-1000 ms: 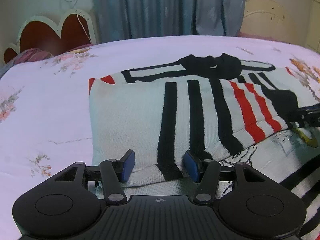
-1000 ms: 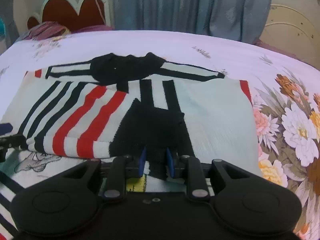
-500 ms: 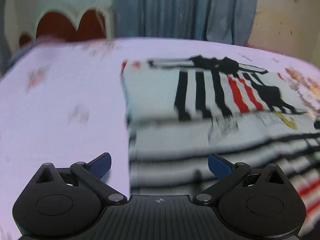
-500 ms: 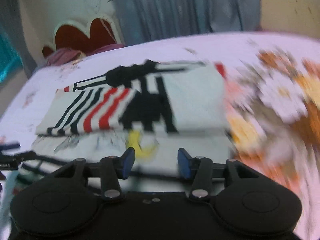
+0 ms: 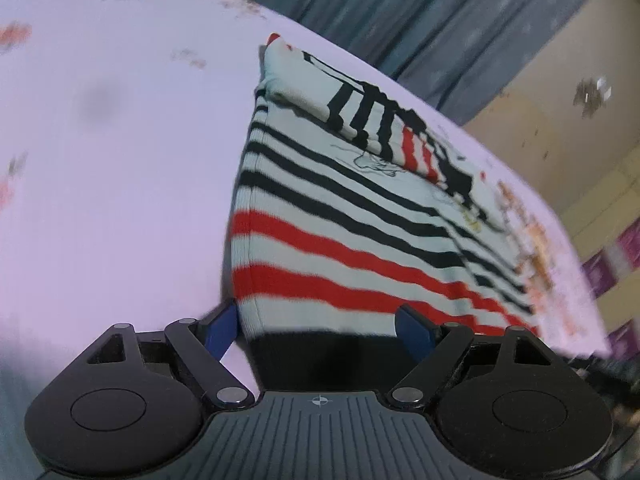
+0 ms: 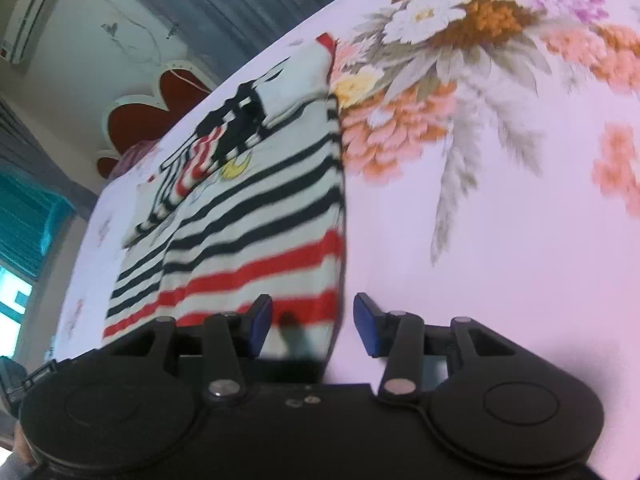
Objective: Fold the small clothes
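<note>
A white knitted sweater [image 5: 360,248] with black and red stripes lies flat on the bed, its sleeves folded across the chest at the far end. In the left wrist view its black near hem and left corner sit between the blue pads of my left gripper [image 5: 318,332]. The jaws are closing but stand wide, and the pads do not press the cloth. In the right wrist view the sweater [image 6: 256,232] shows its right hem corner between the pads of my right gripper [image 6: 313,327], which is open around it without pinching.
The sweater rests on a pale lilac bed sheet [image 5: 120,160] with a large flower print [image 6: 440,60] to its right. A red scalloped headboard [image 6: 160,100], grey-blue curtains [image 5: 400,20] and a wall air conditioner [image 6: 32,12] stand beyond the bed.
Both grippers let go of the folded sleeves, opened, and drew back to the sweater's near hem corners. Each view has rolled to a tilt.
</note>
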A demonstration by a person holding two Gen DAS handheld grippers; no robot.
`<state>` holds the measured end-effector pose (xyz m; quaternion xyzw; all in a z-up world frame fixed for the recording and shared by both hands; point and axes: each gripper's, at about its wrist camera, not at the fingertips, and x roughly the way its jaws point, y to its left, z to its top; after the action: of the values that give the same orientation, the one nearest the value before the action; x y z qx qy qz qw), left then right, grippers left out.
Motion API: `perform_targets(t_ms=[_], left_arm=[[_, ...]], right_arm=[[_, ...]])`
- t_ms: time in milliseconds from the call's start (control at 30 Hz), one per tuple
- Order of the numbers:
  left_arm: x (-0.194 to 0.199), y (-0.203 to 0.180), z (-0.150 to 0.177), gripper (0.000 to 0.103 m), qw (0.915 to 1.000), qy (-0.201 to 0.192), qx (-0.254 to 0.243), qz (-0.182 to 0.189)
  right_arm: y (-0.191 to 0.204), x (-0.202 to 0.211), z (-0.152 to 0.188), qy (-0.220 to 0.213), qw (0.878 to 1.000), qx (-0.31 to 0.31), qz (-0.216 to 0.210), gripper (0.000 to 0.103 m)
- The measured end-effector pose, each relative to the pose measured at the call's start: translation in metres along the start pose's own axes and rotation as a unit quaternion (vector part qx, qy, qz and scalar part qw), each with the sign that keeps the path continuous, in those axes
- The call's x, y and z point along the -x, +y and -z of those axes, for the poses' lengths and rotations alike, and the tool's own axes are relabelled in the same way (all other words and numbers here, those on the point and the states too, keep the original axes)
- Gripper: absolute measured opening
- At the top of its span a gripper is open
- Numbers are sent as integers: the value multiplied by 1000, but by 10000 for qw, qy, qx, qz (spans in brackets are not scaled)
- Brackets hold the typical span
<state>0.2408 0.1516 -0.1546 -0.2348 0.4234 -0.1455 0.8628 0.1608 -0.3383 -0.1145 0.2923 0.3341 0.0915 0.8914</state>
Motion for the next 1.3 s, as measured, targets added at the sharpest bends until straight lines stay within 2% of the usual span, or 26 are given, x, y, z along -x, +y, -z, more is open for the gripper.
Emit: perform_targets(t_ms=[67, 167, 200, 267, 367, 400, 433, 467, 500, 567, 633, 700, 767, 867, 967, 1133, 1300], left_arm=[[3, 5, 8, 80, 9993, 1, 285, 255], [7, 10, 21, 62, 9983, -77, 477, 313], [9, 14, 24, 60, 9973, -103, 617, 382], [9, 18, 29, 59, 9945, -99, 886, 545], [7, 12, 37, 59, 9952, -83, 778, 591], [7, 10, 38, 58, 9951, -82, 780, 609], [6, 9, 38, 48, 9955, -102, 740, 586], [5, 7, 37, 8, 9966, -79, 667, 469], [8, 7, 38, 6, 9966, -210, 686, 402], [19, 9, 42, 6, 9953, -547, 701, 381], [14, 18, 48, 6, 9968, -402, 686, 99], [12, 33, 53, 6, 9930, -429, 1040, 360], [14, 31, 49, 6, 9927, -447, 1058, 378], [16, 25, 44, 6, 9914, -544, 1081, 508], [25, 22, 36, 6, 9842, -904, 1337, 727], [24, 11, -4, 6, 9754, -1308, 1437, 1045], [3, -1, -59, 6, 9726, -1450, 1383, 1181]], right_arm=[[-1, 2, 10, 115, 9995, -174, -255, 43], [2, 6, 27, 251, 9983, -161, -498, 40], [3, 6, 31, 293, 9978, -170, -573, 39], [5, 5, 34, 388, 9966, -193, -695, 33], [9, -3, 33, 546, 9953, -152, -790, 22], [9, -4, 34, 549, 9954, -119, -773, 15], [10, -5, 34, 544, 9957, -99, -747, 6], [11, -4, 33, 492, 9961, -38, -735, 6], [12, 0, 33, 411, 9963, 39, -750, 6], [15, 13, 33, 187, 9965, 186, -798, 5], [13, 23, 34, -35, 9959, 315, -845, 5], [0, 7, 35, 307, 9984, 143, -452, 5], [-5, 7, 33, 218, 9978, -82, -623, 5], [5, 20, 24, -66, 9962, -33, -865, 5], [18, 27, 10, -221, 9956, 173, -893, 5], [36, 31, -24, -552, 9926, 355, -1021, 5], [50, 13, -70, -788, 9910, 271, -1051, 5]])
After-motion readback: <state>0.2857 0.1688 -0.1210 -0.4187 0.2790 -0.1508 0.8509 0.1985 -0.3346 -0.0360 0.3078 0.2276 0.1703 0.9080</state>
